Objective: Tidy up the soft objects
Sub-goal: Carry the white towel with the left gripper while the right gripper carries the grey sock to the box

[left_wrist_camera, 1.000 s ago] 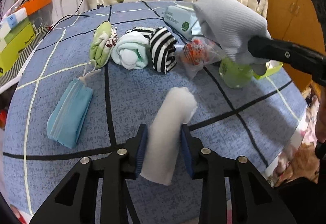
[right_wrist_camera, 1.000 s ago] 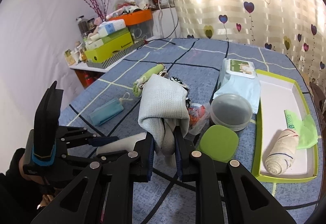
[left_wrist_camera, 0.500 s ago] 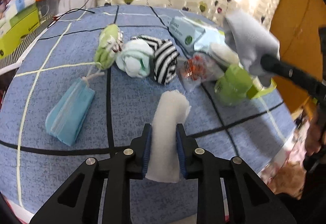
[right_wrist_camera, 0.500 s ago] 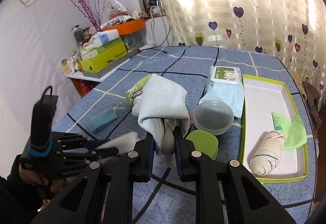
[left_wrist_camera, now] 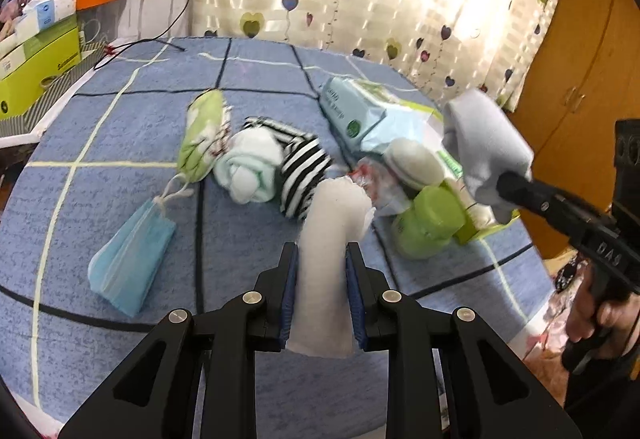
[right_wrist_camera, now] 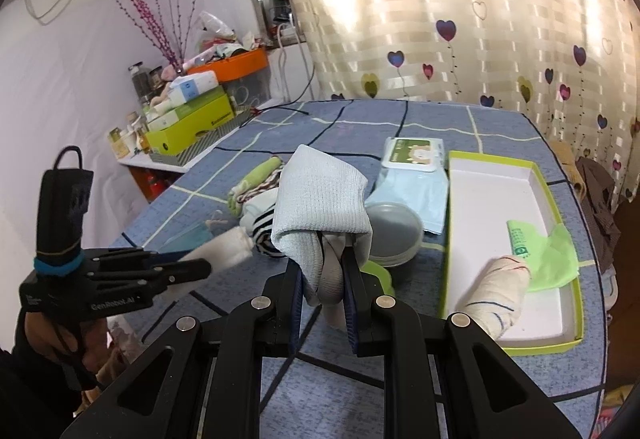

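With the left gripper (left_wrist_camera: 320, 291) clamped on a white roll (left_wrist_camera: 330, 259) and the right gripper (right_wrist_camera: 322, 303) pinching a grey cloth (right_wrist_camera: 320, 199), both lifted above the table (left_wrist_camera: 120, 111), either limp bundle may, seemingly, slip before reaching the tray (right_wrist_camera: 492, 207).

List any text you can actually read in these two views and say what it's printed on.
"GenRobot.AI": side of the left gripper, seen from the right wrist.
"DAS": body of the right gripper, seen from the left wrist.
Wipes pack: printed label, too small to read.
Yellow-green box: dark wording on its side, blurred.
Green bag in the tray: print unreadable.
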